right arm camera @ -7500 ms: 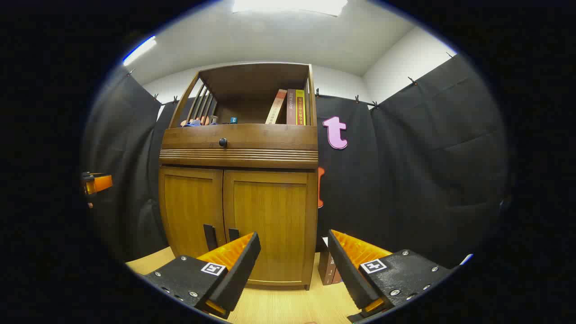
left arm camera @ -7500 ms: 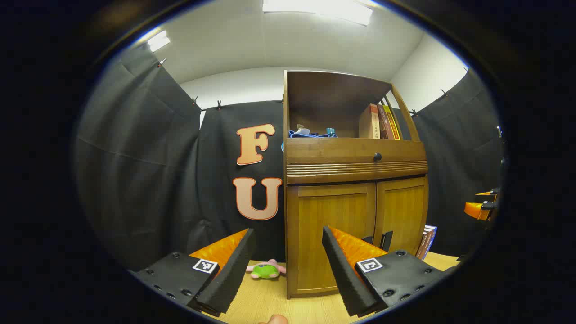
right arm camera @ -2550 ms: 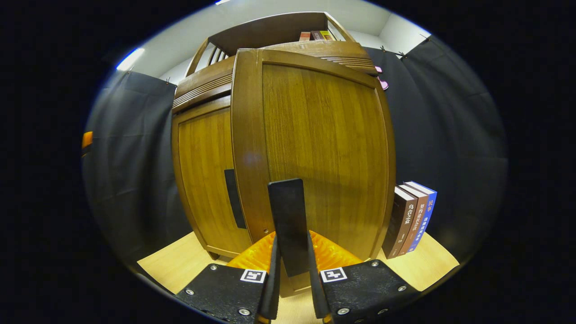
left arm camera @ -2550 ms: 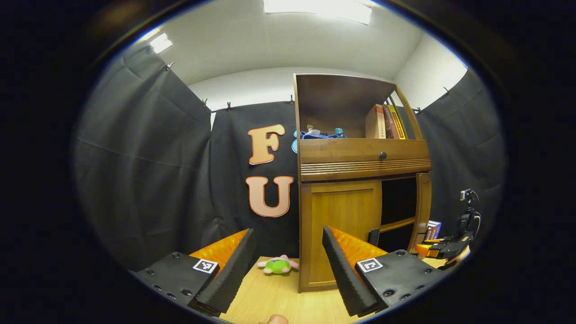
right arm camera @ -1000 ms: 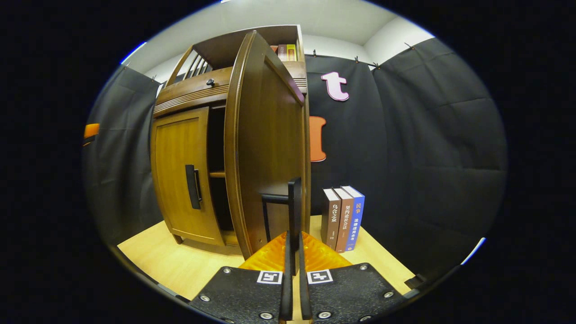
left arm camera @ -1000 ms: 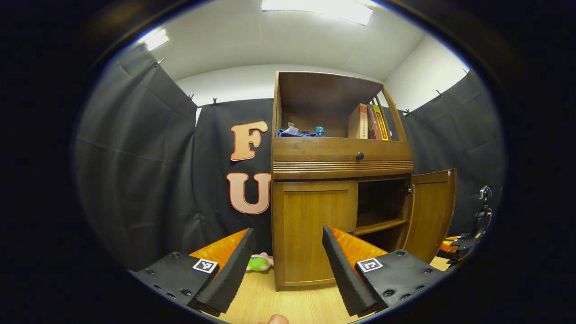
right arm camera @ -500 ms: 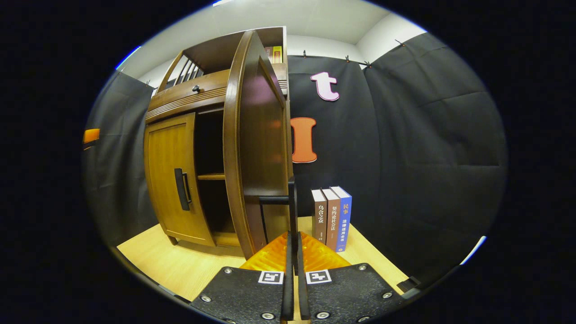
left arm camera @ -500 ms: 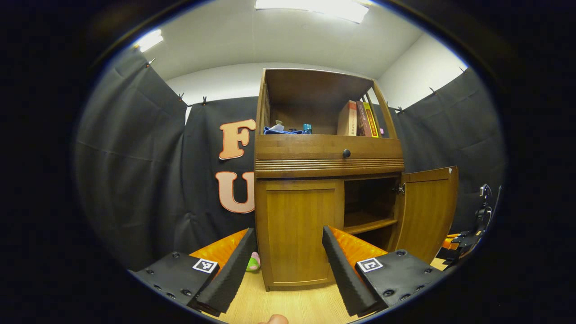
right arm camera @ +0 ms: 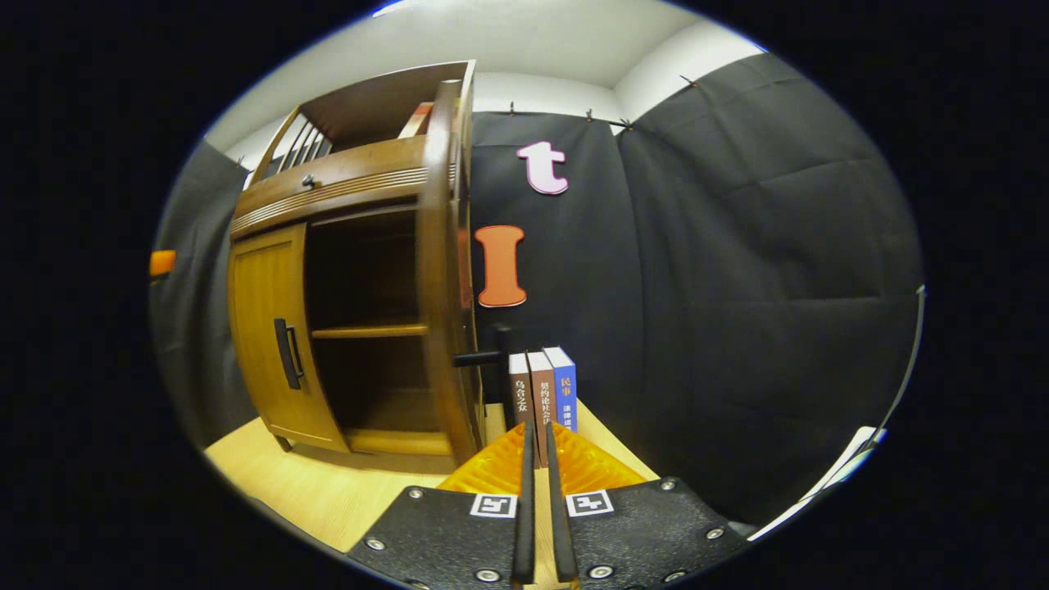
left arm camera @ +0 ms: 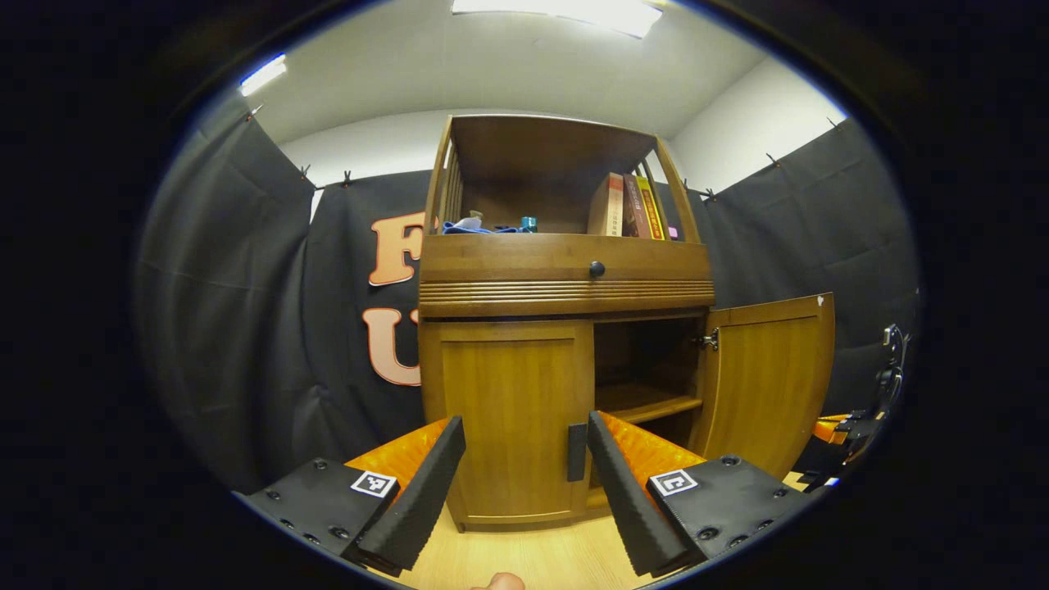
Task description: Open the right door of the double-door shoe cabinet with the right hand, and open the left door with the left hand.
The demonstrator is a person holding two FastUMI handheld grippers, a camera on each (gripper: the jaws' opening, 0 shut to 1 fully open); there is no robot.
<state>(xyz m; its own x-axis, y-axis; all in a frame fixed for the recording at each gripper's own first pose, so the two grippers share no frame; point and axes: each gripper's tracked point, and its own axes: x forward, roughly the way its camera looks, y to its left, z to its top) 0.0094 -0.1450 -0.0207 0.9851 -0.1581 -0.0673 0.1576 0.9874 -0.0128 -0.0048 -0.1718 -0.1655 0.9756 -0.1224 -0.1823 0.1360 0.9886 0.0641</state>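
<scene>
Left claw (left arm camera: 524, 459): my fingers stood spread, just short of the closed left door (left arm camera: 508, 418).
Hold: its vertical handle (left arm camera: 577, 451), rigid; I judged the hinged wood light.
Right claw (right arm camera: 537, 459): nearly pressed together; grip uncertain.

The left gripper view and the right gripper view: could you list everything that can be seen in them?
Shoe cabinet: one, brown wood, against the black cloth wall.
Left door: one, brown, closed, with a black handle.
Right door: one, brown, swung open, with a black handle.
Drawer knob: one, black, above the doors.
Shelf books: three, tan, brown and yellow, upright in the top shelf.
Floor books: three, dark, brown and blue, upright to the right of the cabinet.
Blue bundle: one, top shelf, left.
Floor: light wood.
Left gripper: one, open, facing the left door.
Right gripper: one, fingers close together, beside the right door's handle.
</scene>
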